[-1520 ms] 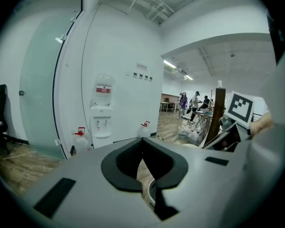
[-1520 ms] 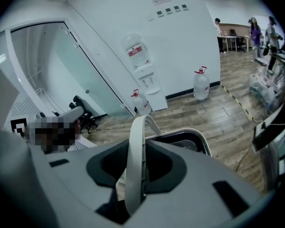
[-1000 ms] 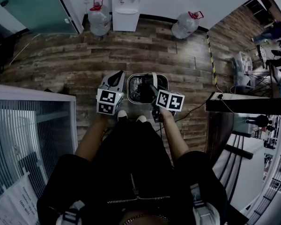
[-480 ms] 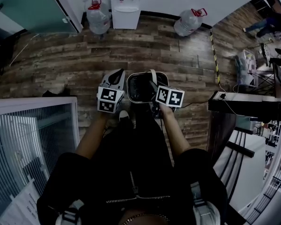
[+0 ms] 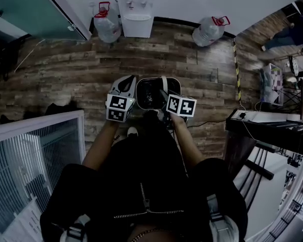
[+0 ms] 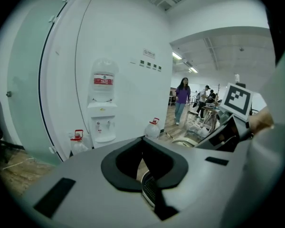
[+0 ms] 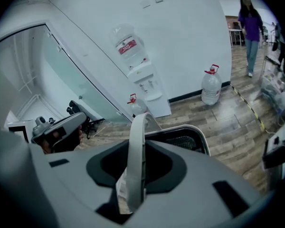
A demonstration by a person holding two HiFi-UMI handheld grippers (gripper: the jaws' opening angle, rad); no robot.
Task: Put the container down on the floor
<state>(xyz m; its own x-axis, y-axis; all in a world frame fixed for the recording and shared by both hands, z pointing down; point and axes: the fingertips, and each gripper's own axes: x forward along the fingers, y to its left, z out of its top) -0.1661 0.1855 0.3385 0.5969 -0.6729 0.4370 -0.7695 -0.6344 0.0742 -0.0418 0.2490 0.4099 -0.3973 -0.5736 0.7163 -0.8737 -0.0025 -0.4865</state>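
The container (image 5: pixel 155 80) is a white mesh-walled basket with a white bail handle (image 5: pixel 164 86), held above the wooden floor in front of the person's legs. My right gripper (image 5: pixel 163 96) is shut on that handle; in the right gripper view the handle (image 7: pixel 136 151) runs up through the jaw gap of the gripper (image 7: pixel 132 194), with the basket's rim (image 7: pixel 200 137) beyond. My left gripper (image 5: pixel 127 84) sits against the basket's left side. In the left gripper view a strip of the mesh wall (image 6: pixel 150 193) lies in the jaw gap, and the jaws look shut on it.
A water dispenser (image 5: pixel 137 10) stands at the far wall between two water jugs (image 5: pixel 107 22) (image 5: pixel 209 30). A glass partition (image 5: pixel 35 155) lies at the left, a dark desk (image 5: pixel 272 127) at the right. Yellow-black tape (image 5: pixel 237 69) crosses the floor. A person in purple (image 7: pixel 250 27) walks far off.
The person has stepped forward; the floor and partition have slid back in the head view. The container stays held between both grippers, at about the same height.
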